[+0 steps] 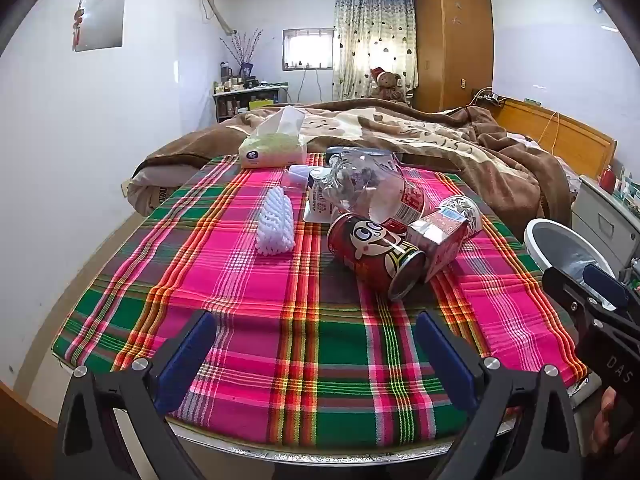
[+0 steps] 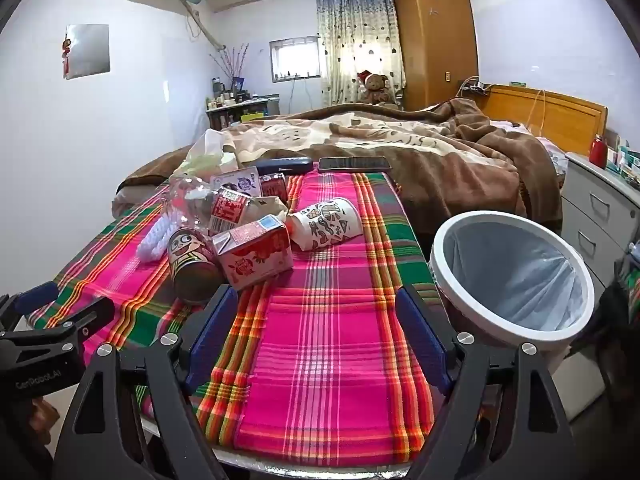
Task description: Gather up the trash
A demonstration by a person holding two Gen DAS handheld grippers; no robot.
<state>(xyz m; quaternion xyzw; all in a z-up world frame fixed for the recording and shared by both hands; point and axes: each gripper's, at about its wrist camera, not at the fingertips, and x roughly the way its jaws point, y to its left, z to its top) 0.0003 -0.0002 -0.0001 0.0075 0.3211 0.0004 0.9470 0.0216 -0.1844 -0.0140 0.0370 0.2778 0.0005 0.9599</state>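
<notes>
Trash lies on a plaid-clothed table (image 1: 280,340): a red cartoon can (image 1: 374,258) on its side, a pink carton (image 1: 438,240), a crushed clear bottle (image 1: 372,188), a patterned paper cup (image 1: 466,208) and a white foam net (image 1: 276,222). My left gripper (image 1: 316,328) is open and empty over the near table edge. My right gripper (image 2: 316,304) is open and empty, near the can (image 2: 192,260) and carton (image 2: 256,256). A white bin (image 2: 508,276) with a liner stands at the table's right.
A tissue pack (image 1: 274,146) sits at the table's far edge. A phone (image 2: 354,164) and a dark case (image 2: 284,166) lie there too. A bed with a brown blanket (image 2: 400,140) is behind. Drawers (image 2: 600,216) stand at the right.
</notes>
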